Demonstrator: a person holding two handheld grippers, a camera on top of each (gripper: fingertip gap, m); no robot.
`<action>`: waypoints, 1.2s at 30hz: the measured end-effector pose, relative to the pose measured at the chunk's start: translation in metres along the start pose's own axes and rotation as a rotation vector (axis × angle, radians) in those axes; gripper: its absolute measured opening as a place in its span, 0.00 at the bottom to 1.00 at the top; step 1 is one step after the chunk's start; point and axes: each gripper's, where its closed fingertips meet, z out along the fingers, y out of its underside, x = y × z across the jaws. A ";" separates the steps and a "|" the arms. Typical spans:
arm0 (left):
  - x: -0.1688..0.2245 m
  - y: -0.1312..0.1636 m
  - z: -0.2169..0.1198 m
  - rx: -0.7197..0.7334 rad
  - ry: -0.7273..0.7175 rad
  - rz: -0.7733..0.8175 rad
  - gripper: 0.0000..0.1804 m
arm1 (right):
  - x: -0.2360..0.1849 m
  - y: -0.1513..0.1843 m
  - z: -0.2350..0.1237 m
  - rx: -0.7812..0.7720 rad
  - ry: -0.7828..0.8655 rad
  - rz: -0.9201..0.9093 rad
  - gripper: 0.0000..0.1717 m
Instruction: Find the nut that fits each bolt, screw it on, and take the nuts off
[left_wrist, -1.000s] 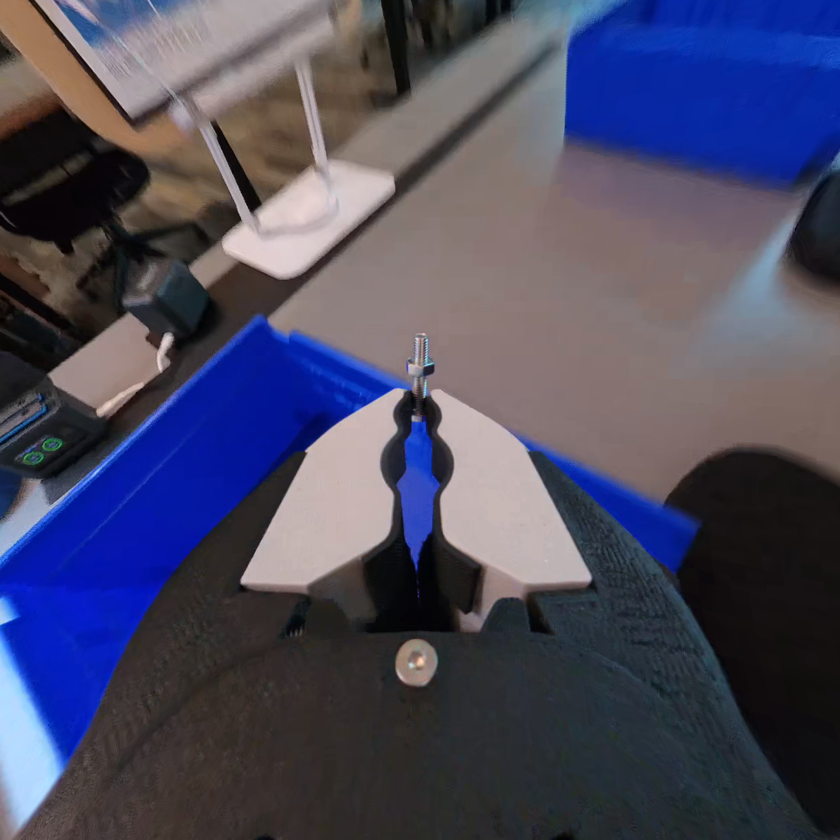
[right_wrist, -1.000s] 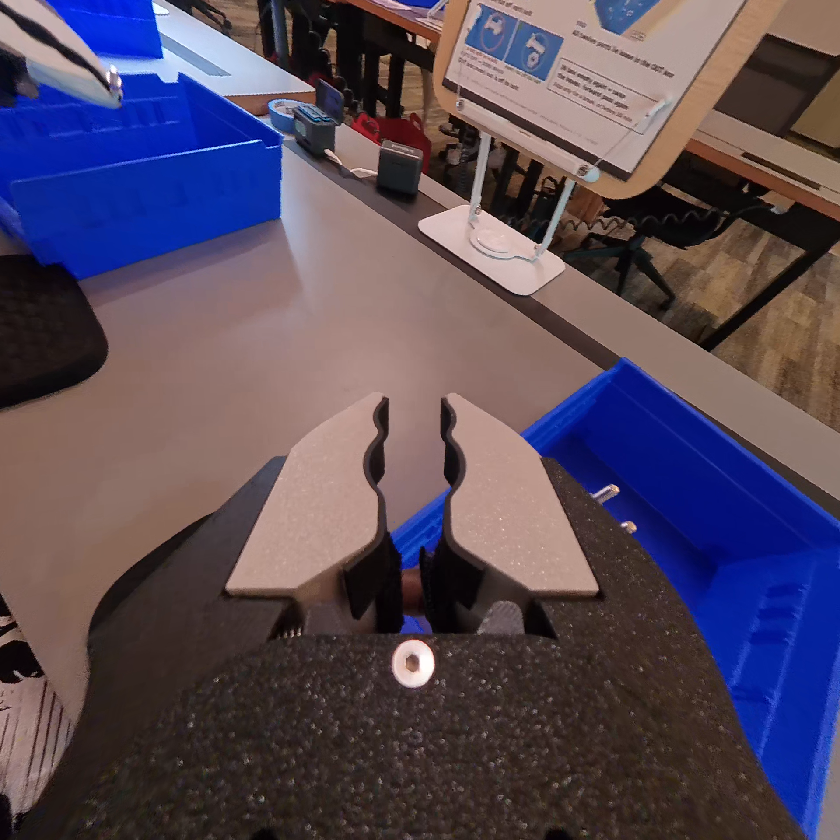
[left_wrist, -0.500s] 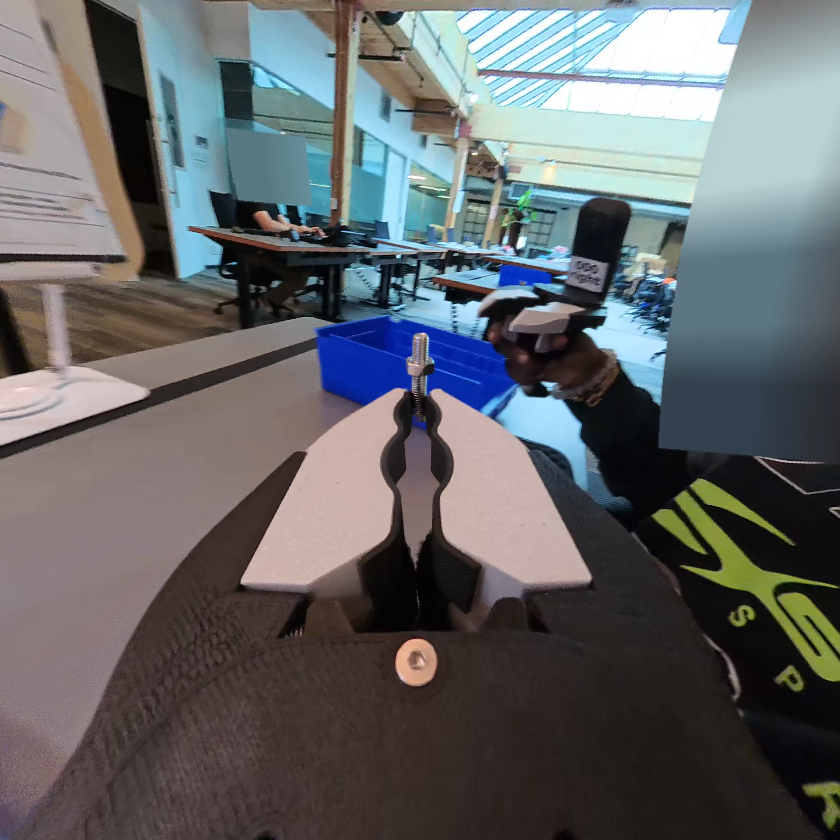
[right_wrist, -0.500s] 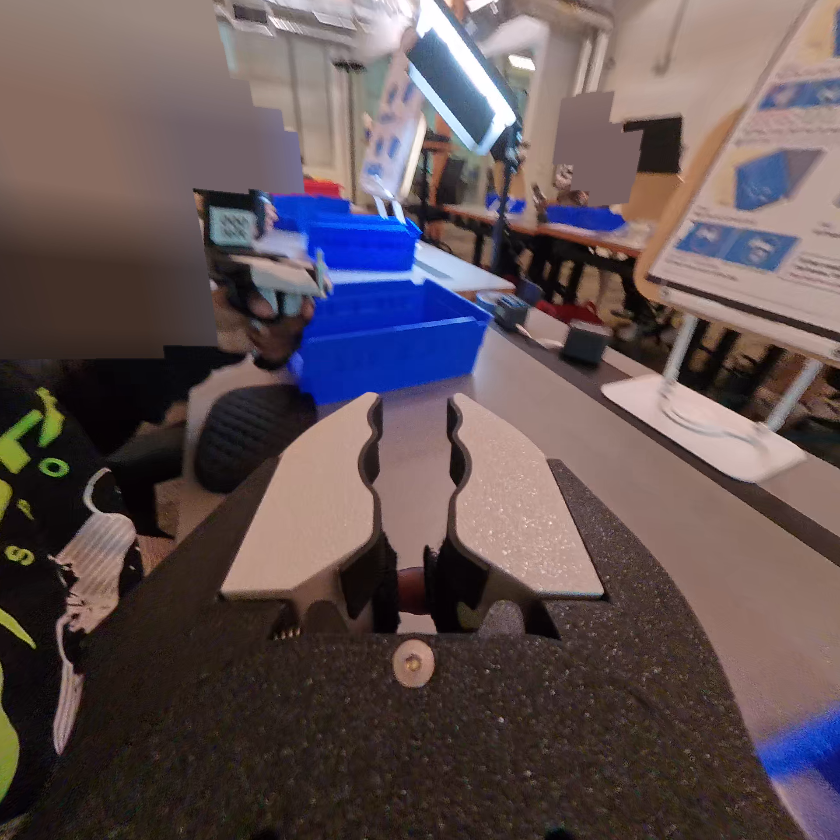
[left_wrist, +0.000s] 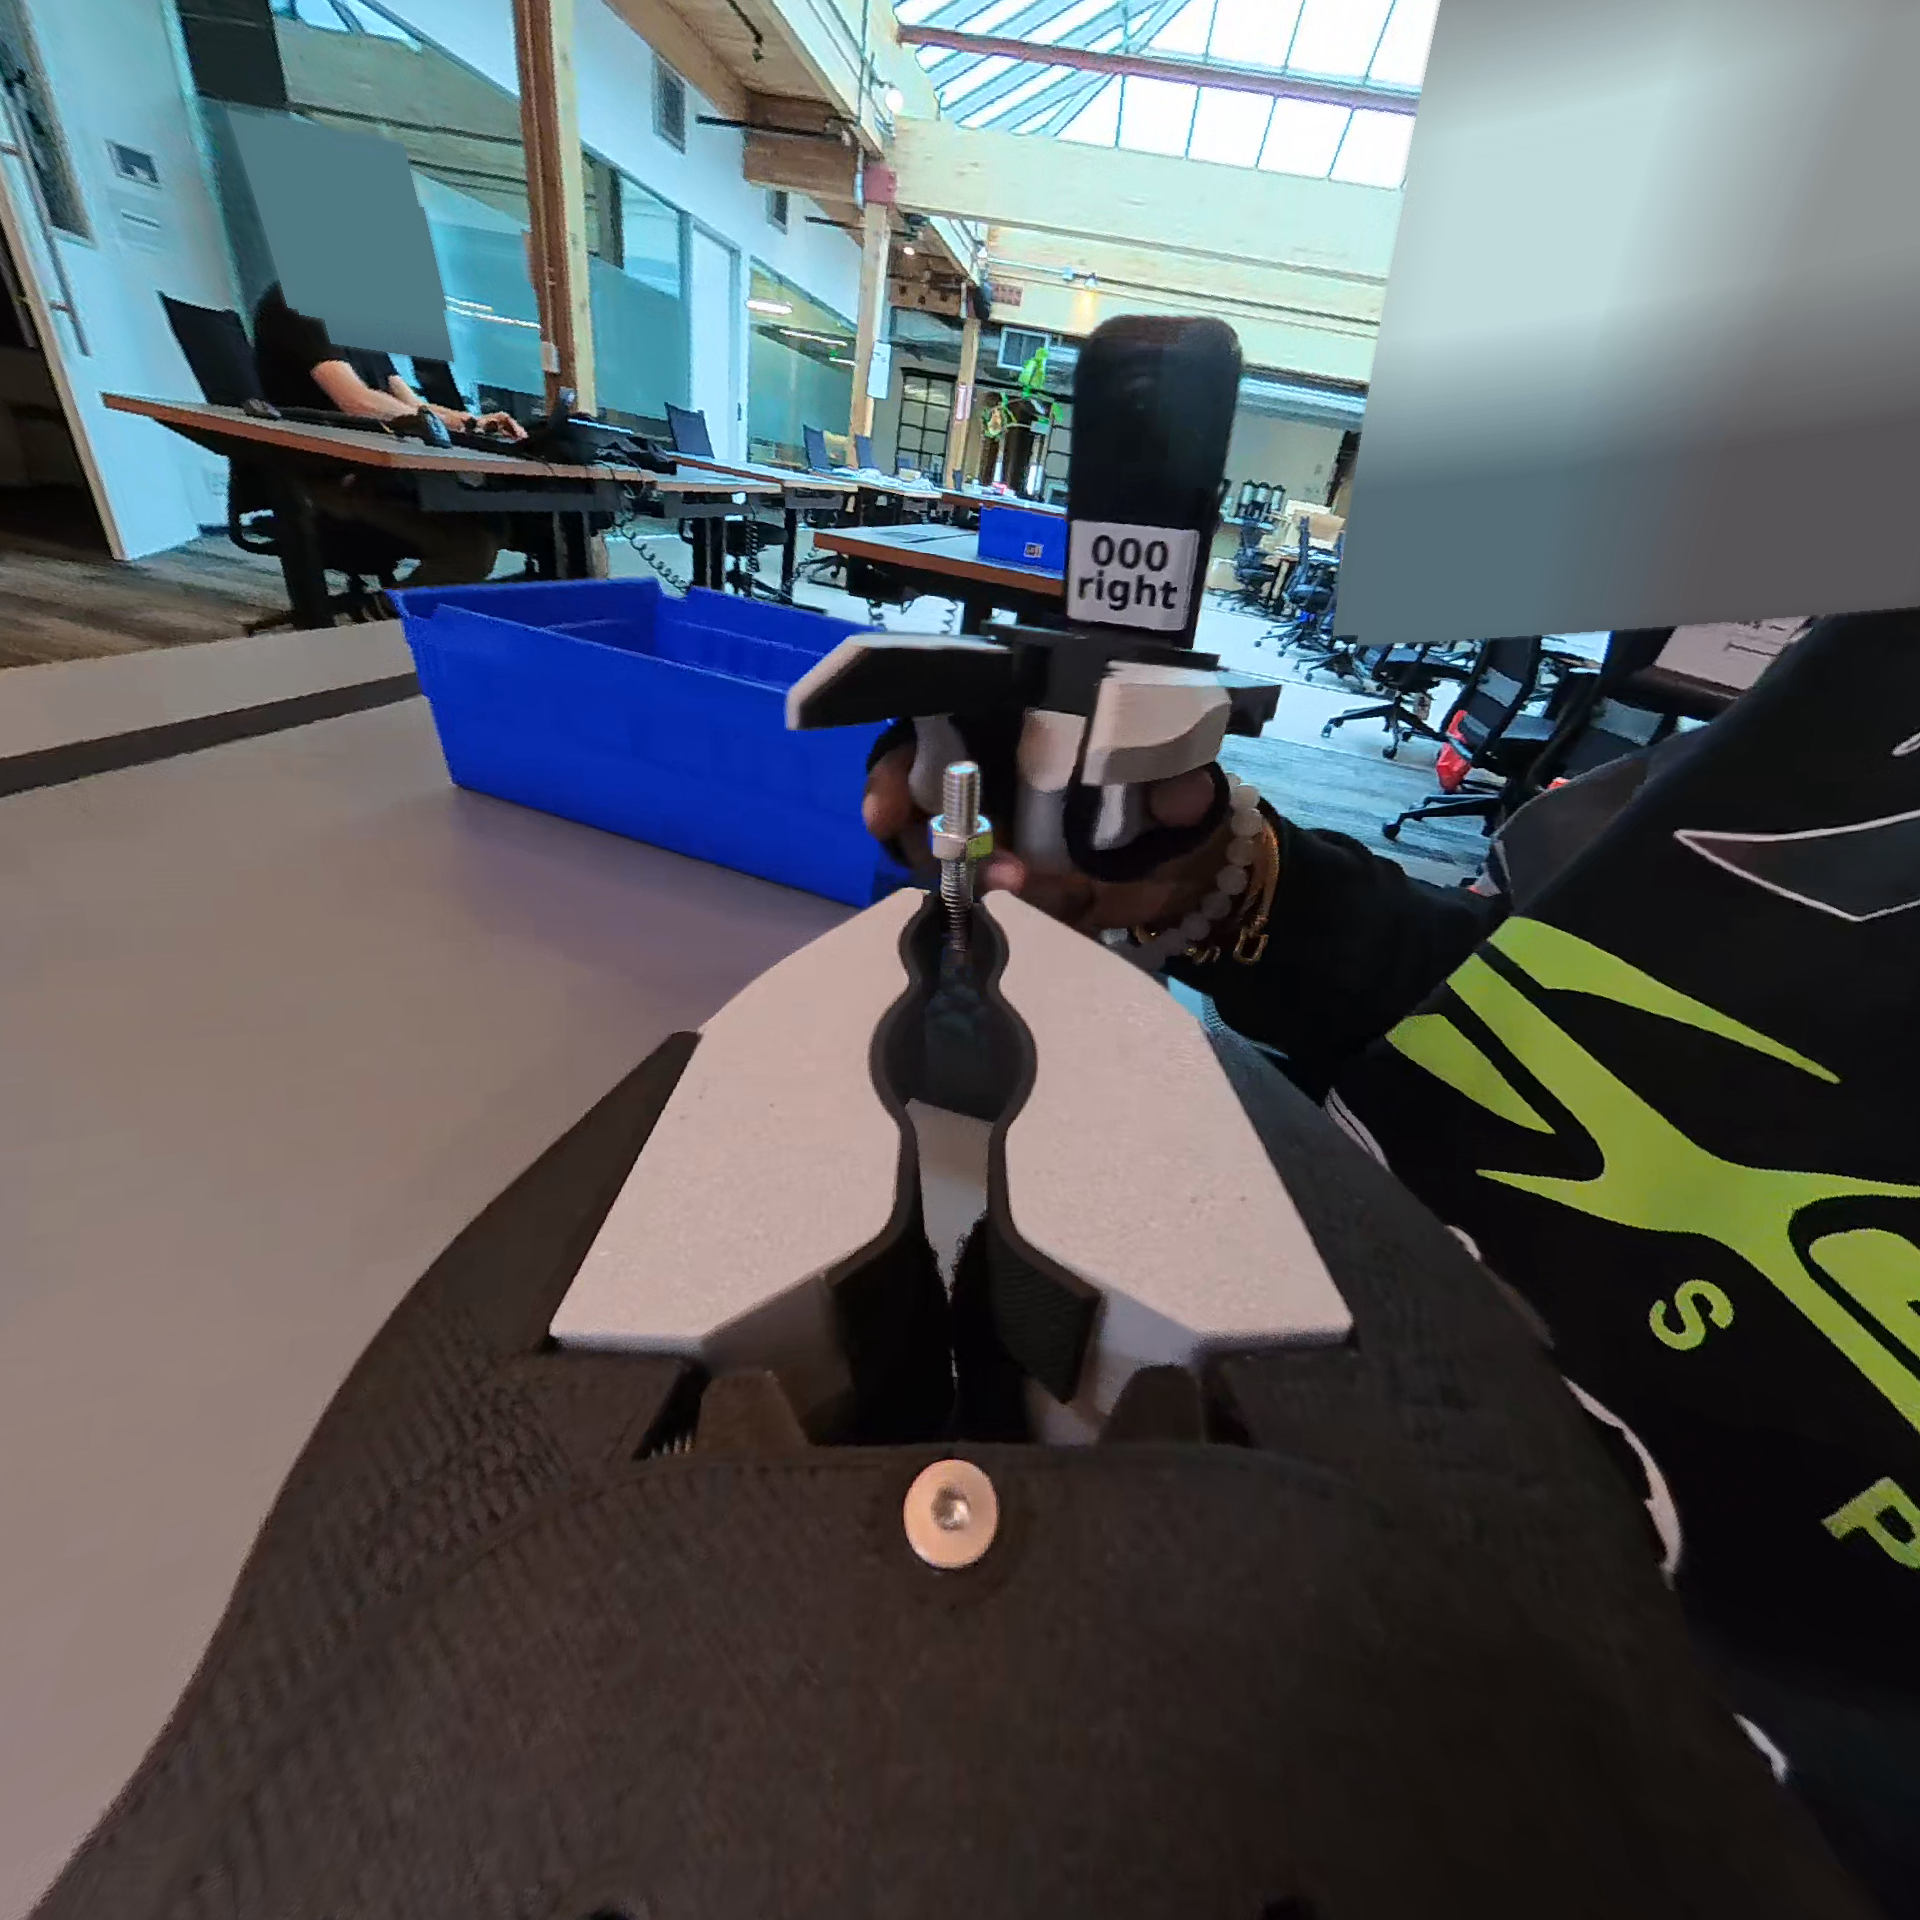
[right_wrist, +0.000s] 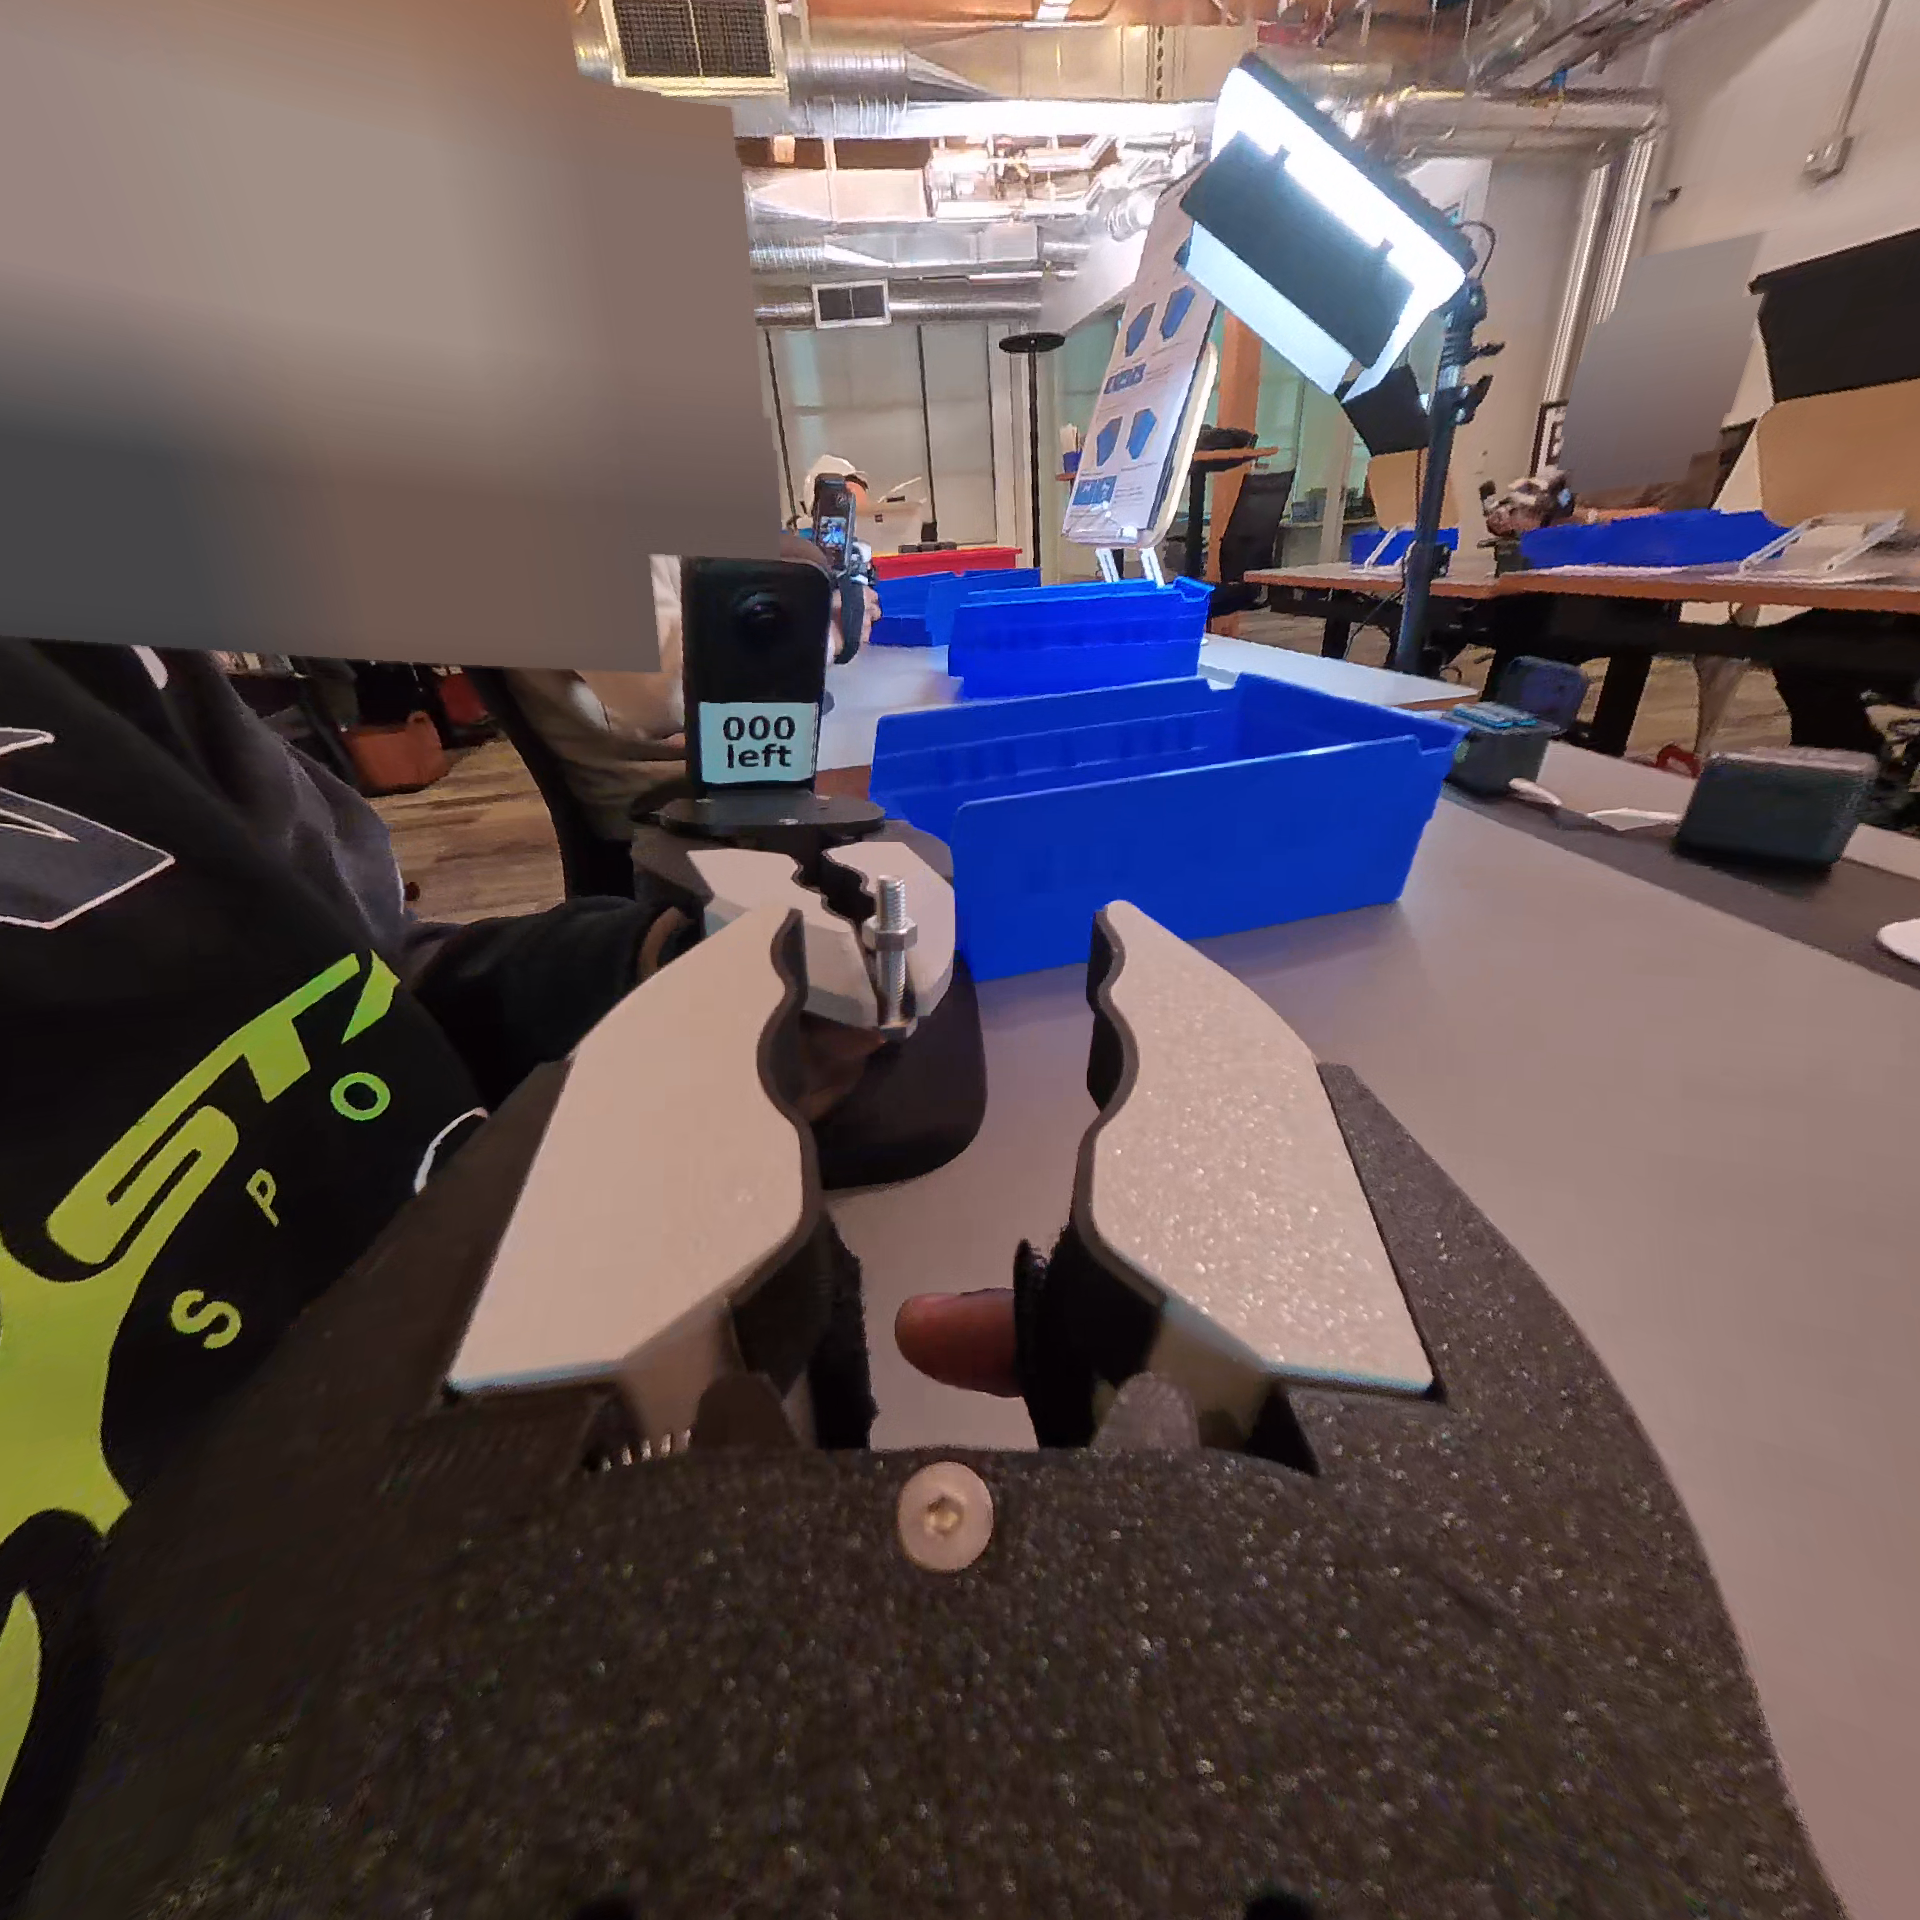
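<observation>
My left gripper (left_wrist: 954, 914) is shut on a silver bolt (left_wrist: 958, 854) that stands upright out of its fingertips, with a hex nut (left_wrist: 960, 832) threaded partway down the shaft. The right wrist view shows the same bolt (right_wrist: 891, 961) and nut (right_wrist: 889, 938) held in the left gripper (right_wrist: 883, 971). My right gripper (right_wrist: 945, 935) is open and empty, its fingers wide apart, facing the left gripper from a short distance. It also shows in the left wrist view (left_wrist: 1023, 707), just behind the bolt, held in a hand.
A blue bin (left_wrist: 623, 717) stands on the grey table (left_wrist: 312, 987) behind the bolt. Another blue bin (right_wrist: 1195, 831) stands behind the left gripper in the right wrist view. Small dark devices (right_wrist: 1766, 810) sit at the table's far right edge. A person's black and green top (left_wrist: 1662, 1143) fills the near side. Only a small space, under 4 cm, lies between the two pairs of fingers.
Both grippers have swung up from the bins to face each other. The right gripper's fingers have opened wide. The left gripper kept its hold on the bolt with the nut.
</observation>
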 end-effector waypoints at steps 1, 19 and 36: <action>0.002 0.003 0.001 -0.008 0.008 -0.006 0.03 | -0.001 0.004 0.002 -0.010 0.000 0.008 0.30; 0.009 0.013 0.004 -0.019 0.041 -0.003 0.03 | 0.000 0.024 0.005 -0.073 0.015 0.038 0.29; 0.011 0.018 0.007 -0.054 0.036 0.029 0.03 | -0.017 0.027 0.016 -0.055 -0.058 0.065 0.30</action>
